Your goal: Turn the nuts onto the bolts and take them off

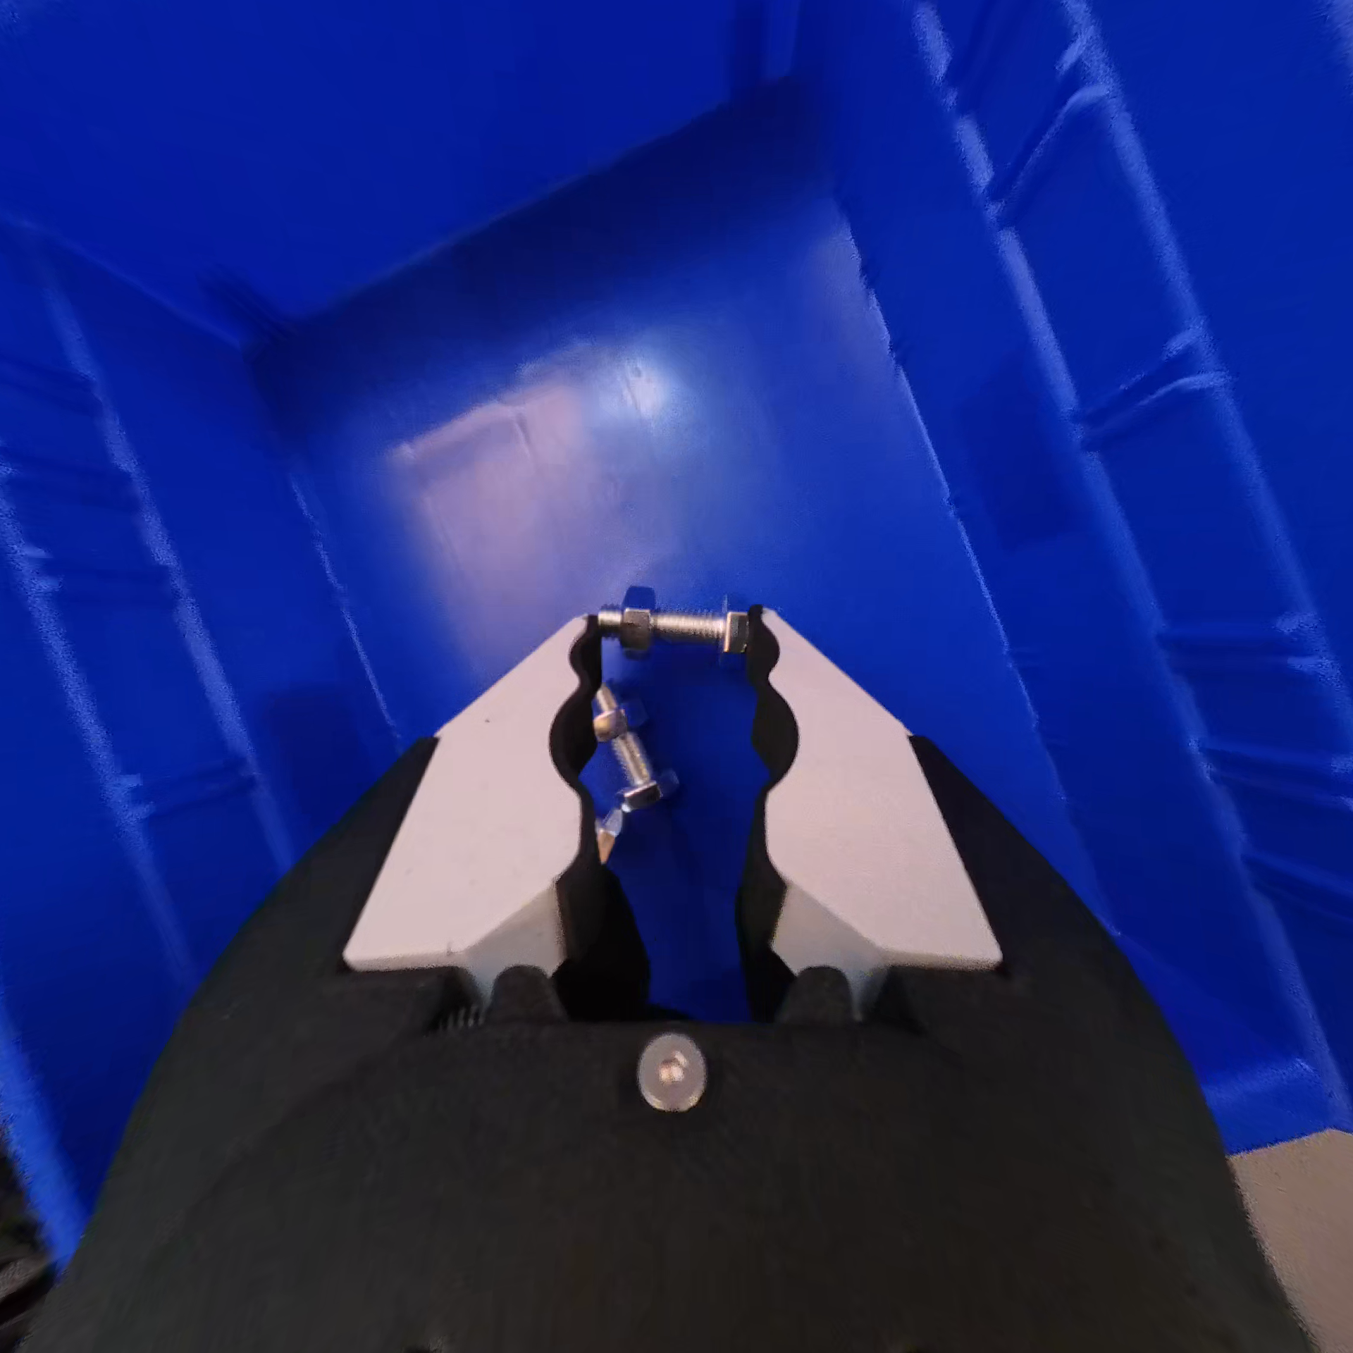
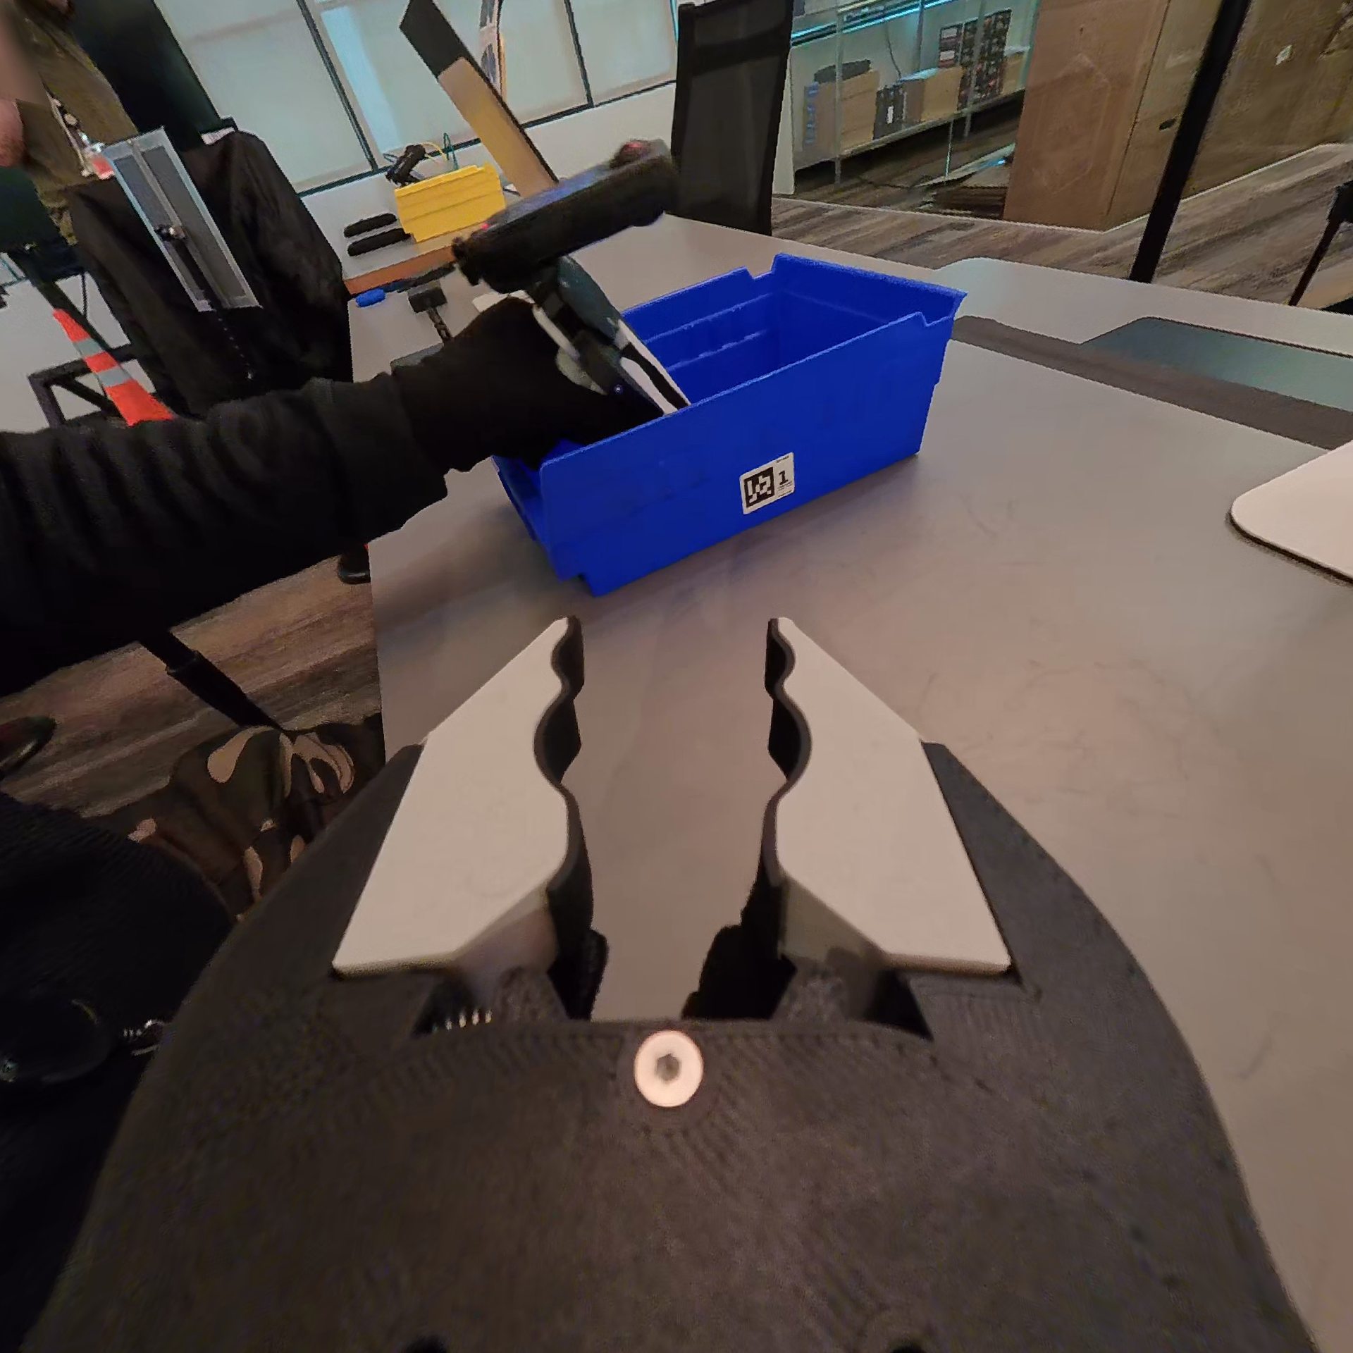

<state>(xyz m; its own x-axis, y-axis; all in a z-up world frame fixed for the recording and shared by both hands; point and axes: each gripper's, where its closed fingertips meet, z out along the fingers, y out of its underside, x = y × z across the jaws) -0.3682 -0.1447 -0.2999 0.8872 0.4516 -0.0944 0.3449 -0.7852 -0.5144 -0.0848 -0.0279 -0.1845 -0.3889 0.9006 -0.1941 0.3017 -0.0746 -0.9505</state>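
Left gripper (image 1: pixel 673 626) inside blue bin (image 2: pixel 732 454), jaws clamped endwise on bolt (image 1: pixel 684 628) (nut (image 1: pixel 628 630) threaded on). Right gripper (image 2: pixel 673 644) over bench (image 2: pixel 1025 659), jaws apart, holding nothing.

The bin (image 1: pixel 732 454) was glossy blue plastic, its floor catching glare. The bolt (image 1: pixel 677 628) and its nuts (image 1: pixel 628 630) were bright metal. The right tongs (image 2: pixel 672 644) looked matt and ridged; the worktop (image 2: pixel 1025 659) was smooth grey.
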